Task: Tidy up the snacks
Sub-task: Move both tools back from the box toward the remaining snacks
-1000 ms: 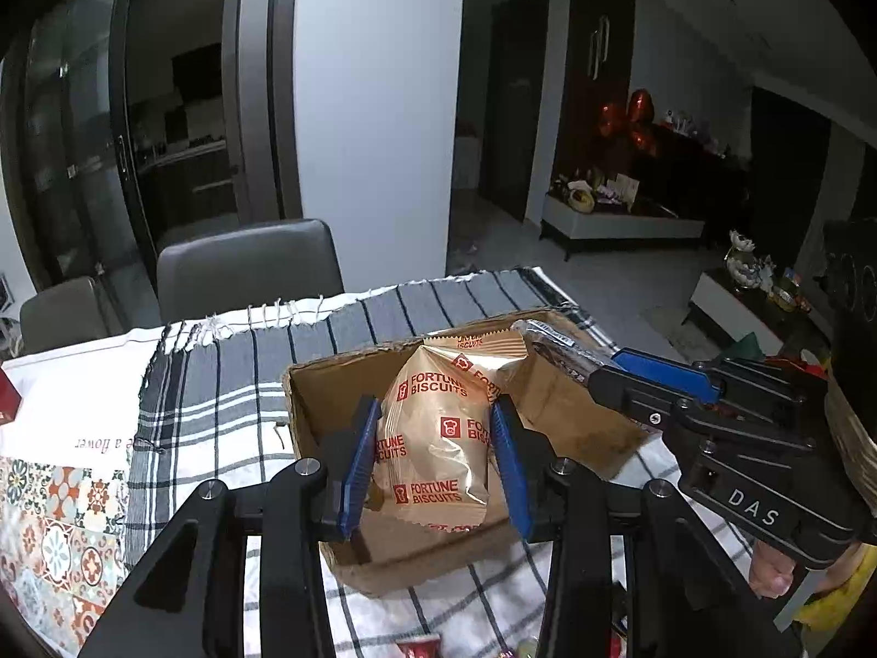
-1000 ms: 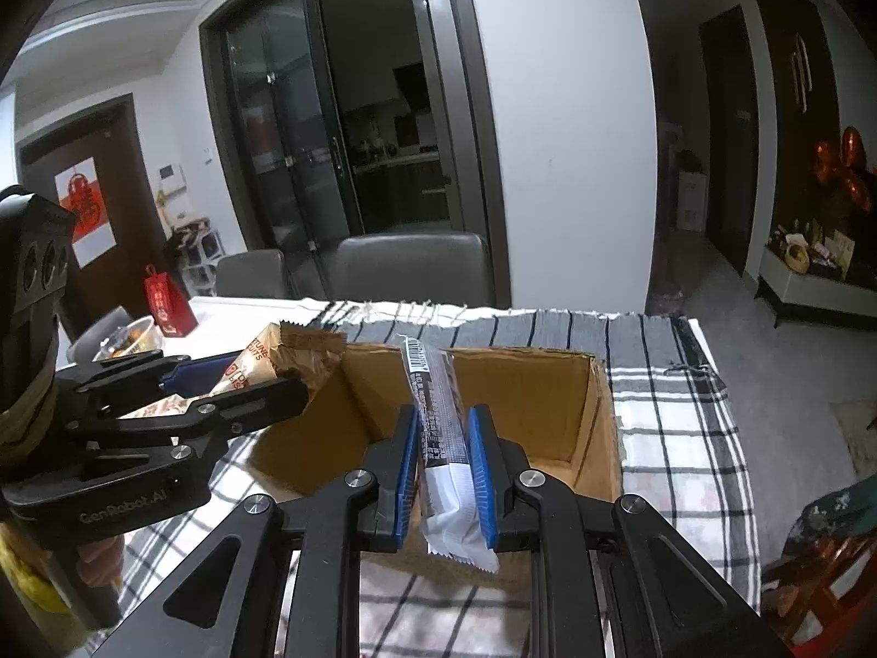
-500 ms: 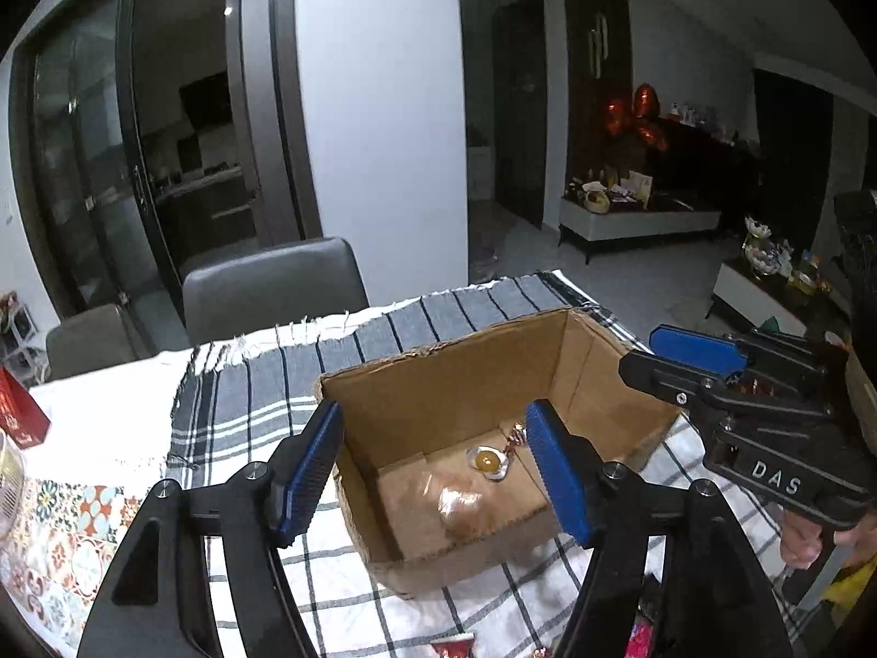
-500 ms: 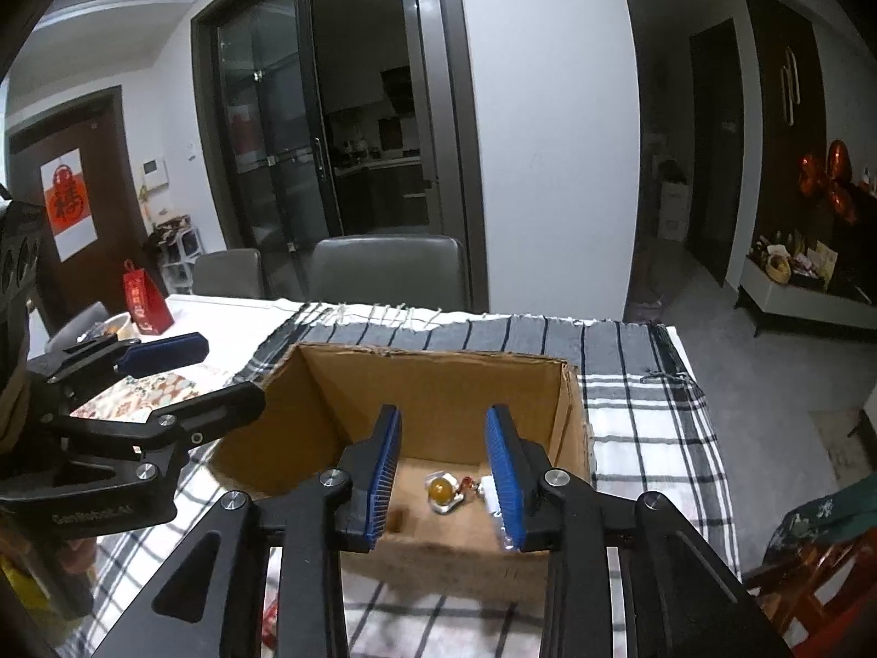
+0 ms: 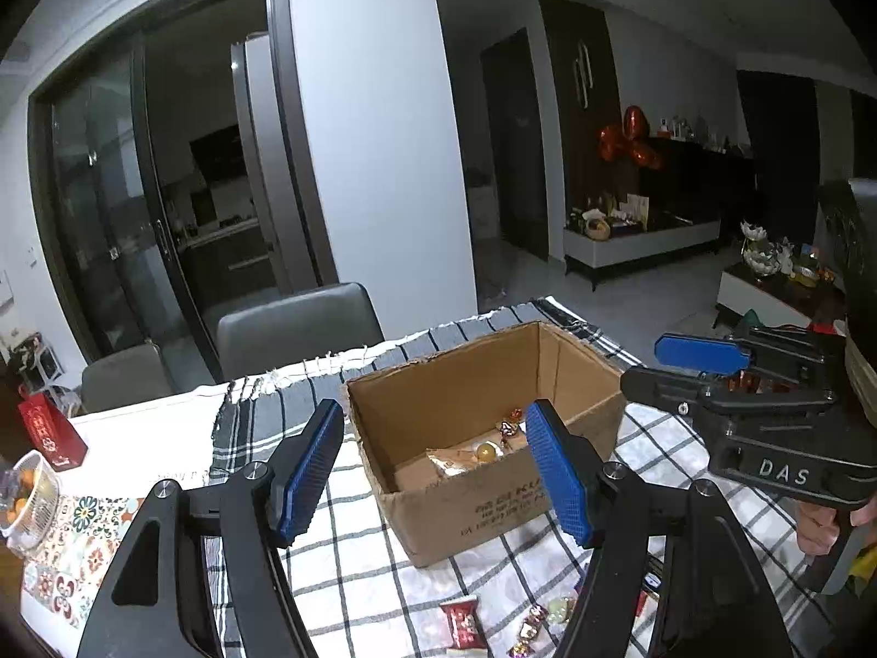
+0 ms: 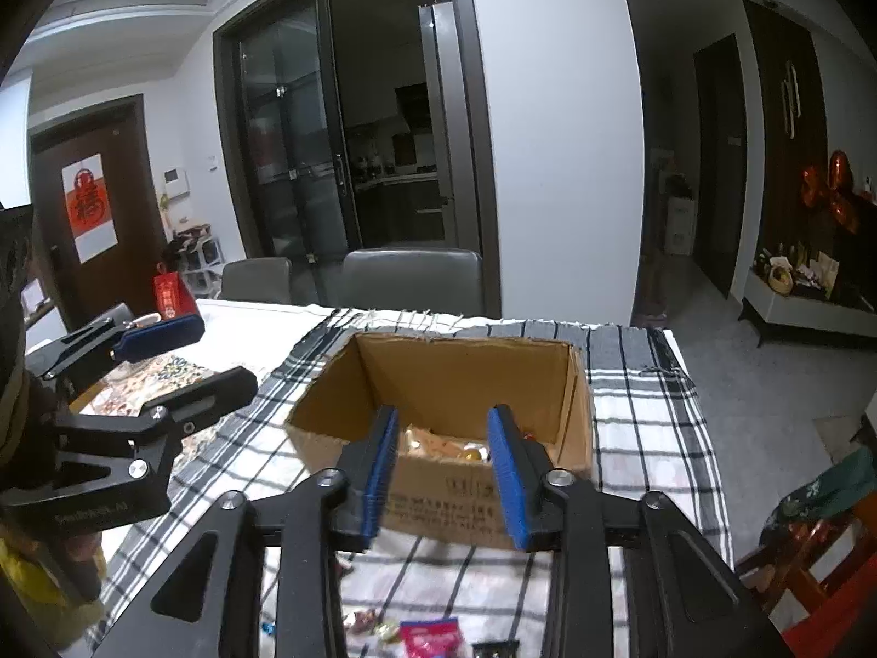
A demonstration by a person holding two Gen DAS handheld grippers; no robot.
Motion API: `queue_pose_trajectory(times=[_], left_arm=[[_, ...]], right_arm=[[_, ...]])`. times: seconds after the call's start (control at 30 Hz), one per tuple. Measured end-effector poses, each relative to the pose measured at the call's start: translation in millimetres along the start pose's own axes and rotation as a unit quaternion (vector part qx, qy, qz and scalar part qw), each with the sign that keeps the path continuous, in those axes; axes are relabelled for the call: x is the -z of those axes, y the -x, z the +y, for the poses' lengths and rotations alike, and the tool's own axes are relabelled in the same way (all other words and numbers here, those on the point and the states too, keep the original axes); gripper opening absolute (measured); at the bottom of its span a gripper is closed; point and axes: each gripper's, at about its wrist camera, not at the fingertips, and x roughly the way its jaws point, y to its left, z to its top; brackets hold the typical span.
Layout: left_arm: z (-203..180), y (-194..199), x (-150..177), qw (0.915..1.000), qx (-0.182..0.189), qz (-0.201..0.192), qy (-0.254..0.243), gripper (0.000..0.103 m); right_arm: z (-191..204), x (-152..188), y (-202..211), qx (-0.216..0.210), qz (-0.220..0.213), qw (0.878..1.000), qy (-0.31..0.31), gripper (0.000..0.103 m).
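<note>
Both tools [image 5: 433, 471] [image 6: 441, 474] agape before box [image 5: 493, 504]

The cardboard box [image 6: 438, 373] hides most of its contents behind its near wall and the right hand-held gripper [image 6: 443, 474]. Small wrapped sweets [image 5: 540, 617] below the left hand-held gripper [image 5: 433, 474] are partly cut off by the bottom edge; the print on the box is too blurred to read.

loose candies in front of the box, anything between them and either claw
Nothing visible does. The loose candies lie on the checked cloth near the cardboard box, below the empty, open left claw and right claw.
</note>
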Motion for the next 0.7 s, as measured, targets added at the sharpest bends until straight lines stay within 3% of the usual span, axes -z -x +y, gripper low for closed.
queue_pose_trajectory(times=[0.33,0.7], left_arm=[[-5.5,29.2,33.8,0.9999,0.008,0.006,0.007,0.072],[-19.4,24.0,82.5,0.9967,0.035,0.067,0.029,0.075]], right_arm=[[18.2,29.2,29.8,-0.004,-0.005,1.0,0.001,0.045],[15.8,77.2,25.7,-0.01,0.048,0.999,-0.018,0.045]])
